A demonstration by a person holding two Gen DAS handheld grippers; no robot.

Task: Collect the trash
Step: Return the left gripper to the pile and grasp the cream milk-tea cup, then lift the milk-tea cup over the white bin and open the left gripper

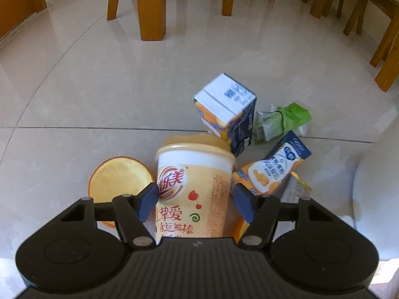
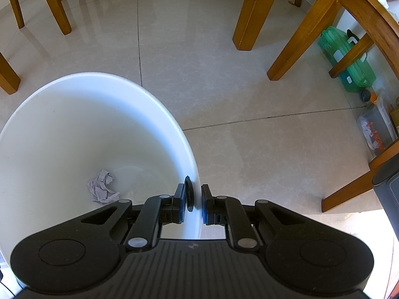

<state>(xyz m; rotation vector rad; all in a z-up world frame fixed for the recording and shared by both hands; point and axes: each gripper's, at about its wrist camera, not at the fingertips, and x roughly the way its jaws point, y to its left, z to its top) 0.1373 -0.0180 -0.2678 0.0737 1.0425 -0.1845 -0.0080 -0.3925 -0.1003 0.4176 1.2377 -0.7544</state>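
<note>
At the bottom centre of the left wrist view, the ribbed black body of the left tool [image 1: 195,200] is seen, its two blue-padded fingers set on either side of a tall paper cup [image 1: 193,191]. The left pad touches the cup's wall; the right pad sits just beside it, so a firm grip cannot be confirmed. The cup is smooth and glossy, white and orange with red printed characters, and stands upright on the floor. Just left of it a round, flat orange lid [image 1: 119,180] lies on the tiles. To the right a rectangular drink carton [image 1: 271,172] lies tilted, and a second boxy carton [image 1: 227,109] stands on end behind the cup. Farther right, crumpled green and clear wrapping [image 1: 281,122] is seen. Polished beige floor tiles [image 1: 99,87] and wooden chair legs [image 1: 150,7] fill the top of the frame.

In the right wrist view, the right tool [image 2: 194,204] is clenched on the thin rim of a smooth white round bin [image 2: 74,124] at lower left. A crumpled grey paper scrap [image 2: 102,186] lies on the bin's bottom.
</note>
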